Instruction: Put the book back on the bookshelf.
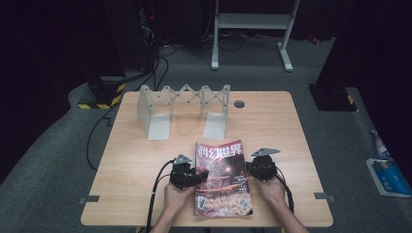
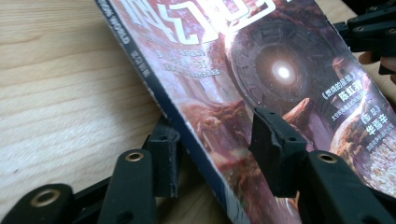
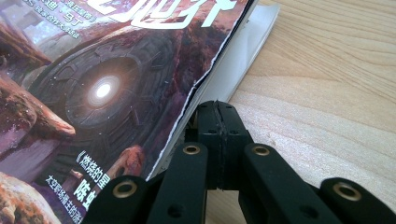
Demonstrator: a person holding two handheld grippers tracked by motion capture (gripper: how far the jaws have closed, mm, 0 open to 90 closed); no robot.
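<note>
Black jaws of the right gripper (image 3: 218, 135) press flat together at the magazine's (image 1: 222, 177) fore edge, with no page visibly caught between them. That magazine lies face up at the near edge of the table (image 1: 141, 160), between both hands. On its spine side, the left gripper (image 2: 219, 149) stands apart, straddling the spine without clamping. Risks: the closed right pads may slide off or tear the ragged cover edge; any lift by the left gripper would let the spine drop out.
</note>
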